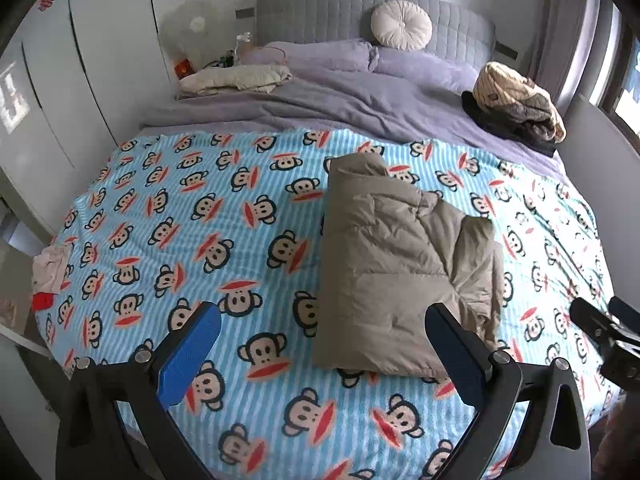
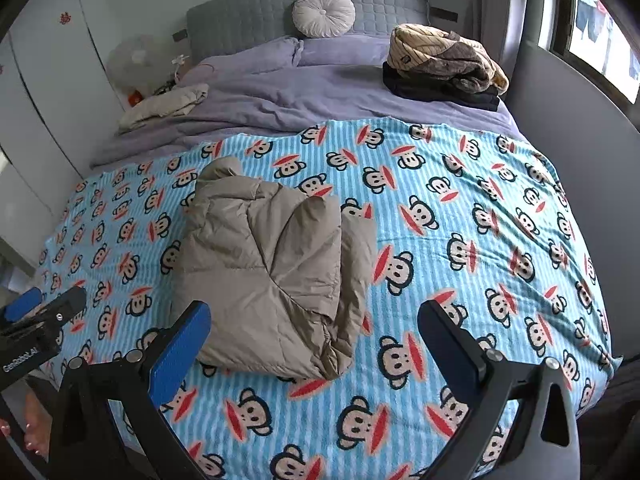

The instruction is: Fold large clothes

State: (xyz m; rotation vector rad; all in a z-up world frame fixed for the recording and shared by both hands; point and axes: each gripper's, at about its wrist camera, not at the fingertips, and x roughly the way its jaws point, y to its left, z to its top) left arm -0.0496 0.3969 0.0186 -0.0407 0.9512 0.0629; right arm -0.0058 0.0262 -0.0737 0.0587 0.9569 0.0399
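The left gripper (image 1: 324, 332) stands with its jaws spread wide and nothing between the blue pads; the right gripper (image 2: 314, 332) is in the same condition. Both are raised above the bed and point down at it.

The folded tan puffer jacket (image 1: 404, 264) lies flat on the monkey-print blanket (image 1: 192, 216). From the left gripper it sits ahead and toward the right finger, whose tip overlaps the jacket's near edge in the view — contact does not appear to occur. From the right gripper the jacket (image 2: 276, 272) sits ahead and toward the left finger, its near corner just beyond that fingertip.

Surrounding items:
- Far ahead of both grippers, a pile of clothes (image 2: 444, 64) on the purple duvet (image 2: 280, 92), to the right.
- A cream folded garment (image 1: 236, 78) far ahead to the left, at the duvet's edge.
- A round cushion (image 1: 401, 24) against the grey headboard (image 1: 320, 12).
- A small pinkish cloth (image 1: 50, 268) at the blanket's left edge, with a red item below it — too small to identify.

Nothing lies between either gripper and the jacket. Open blanket extends left of the jacket in the left view and right of it in the right view. The bed's near edge runs just under the fingers. A white wardrobe (image 1: 100, 60) bounds the left side; a grey panel (image 2: 580, 152) bounds the right.
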